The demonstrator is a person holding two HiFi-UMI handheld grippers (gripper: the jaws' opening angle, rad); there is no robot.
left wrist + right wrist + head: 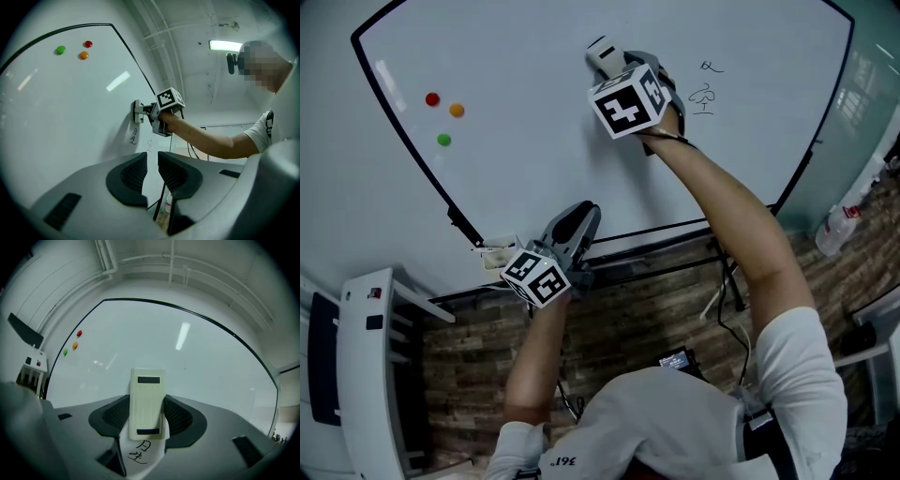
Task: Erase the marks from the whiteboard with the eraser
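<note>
1. White-shirted shoulders (694, 422) sit closest under the head camera. Both forearms reach from them toward the whiteboard (534, 159).
2. Left gripper (578, 217): held low, near the board's bottom edge. Its jaws stand a narrow slit apart with nothing between them. I judge it idle.
3. Right gripper (147, 414): clamped on the eraser (147, 401), one jaw on each long side, with the eraser's end sticking out past the jaw tips.
4. Eraser position: against the board or very close to it, by the left gripper view. I cannot confirm contact.
5. Marks (704, 94): two small black scribbles, unwiped. In the head view they lie to the right of the eraser and apart from it. In the right gripper view they show through the gap just below it.
6. Three magnets, red (432, 98), orange (457, 110) and green (443, 139), sit well apart on the far left.
7. Step, my judgement: eraser brought to the board, wiping not begun.
8. Next move calls for setting the eraser flat, pressing it on, and sliding it across both scribbles.
</note>
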